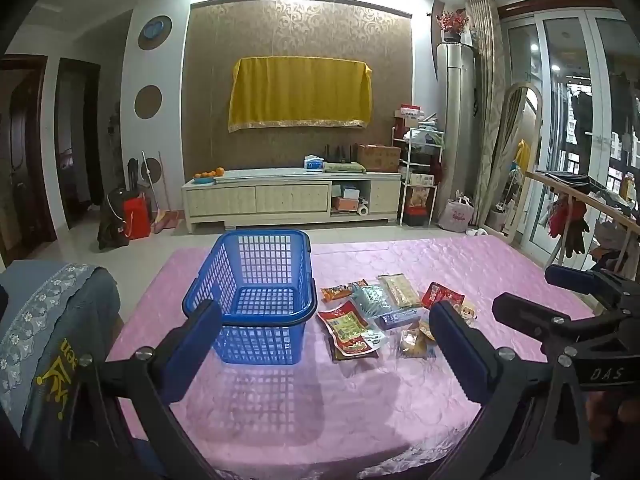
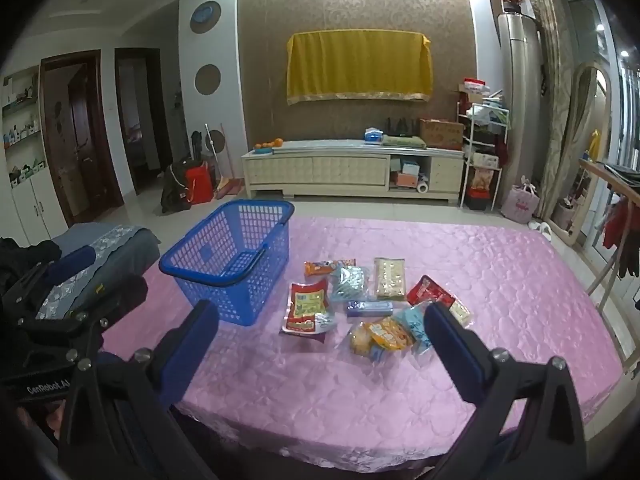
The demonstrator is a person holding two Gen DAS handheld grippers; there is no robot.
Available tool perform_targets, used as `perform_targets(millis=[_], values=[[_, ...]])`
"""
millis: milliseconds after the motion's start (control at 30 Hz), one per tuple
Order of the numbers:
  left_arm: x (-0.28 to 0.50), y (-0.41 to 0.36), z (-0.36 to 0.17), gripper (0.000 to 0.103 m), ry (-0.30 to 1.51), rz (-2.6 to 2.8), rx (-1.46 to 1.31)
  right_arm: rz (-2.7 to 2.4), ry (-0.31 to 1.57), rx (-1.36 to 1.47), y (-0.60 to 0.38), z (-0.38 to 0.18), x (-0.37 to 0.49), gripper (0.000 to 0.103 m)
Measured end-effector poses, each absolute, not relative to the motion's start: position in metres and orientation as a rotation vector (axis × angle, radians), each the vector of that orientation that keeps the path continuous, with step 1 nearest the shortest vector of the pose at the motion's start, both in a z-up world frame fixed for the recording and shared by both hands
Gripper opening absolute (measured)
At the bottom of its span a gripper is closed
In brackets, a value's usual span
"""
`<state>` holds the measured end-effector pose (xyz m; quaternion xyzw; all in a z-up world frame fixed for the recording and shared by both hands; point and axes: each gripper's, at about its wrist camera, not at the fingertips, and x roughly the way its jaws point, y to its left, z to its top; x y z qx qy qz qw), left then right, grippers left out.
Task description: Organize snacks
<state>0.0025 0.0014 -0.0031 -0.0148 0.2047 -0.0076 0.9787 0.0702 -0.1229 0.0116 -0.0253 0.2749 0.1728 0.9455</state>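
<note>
Snacks (image 2: 368, 304) lie beside the basket (image 2: 228, 256) (empty); both grippers (image 1: 326, 332) (image 2: 320, 332) spread wide.

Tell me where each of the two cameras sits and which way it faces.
Left wrist view: sits on the left gripper, facing forward over the pink table at the blue basket; its own open fingers frame the view and the right gripper shows at right.
Right wrist view: sits on the right gripper, facing the snack packets; its open fingers show, with the left gripper at left.
Shared: basket, snacks, table and the yellow cloth on the far wall.
</note>
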Motion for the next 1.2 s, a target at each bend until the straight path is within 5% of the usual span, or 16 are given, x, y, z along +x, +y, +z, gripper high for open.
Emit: perform_targets(millis=[1200], values=[[-0.0019, 0.0010, -0.0039, 0.103, 0.428, -0.023, -0.042, 0.360, 0.569, -0.059, -0.1201, 0.0080, 0.0707, 0.103]])
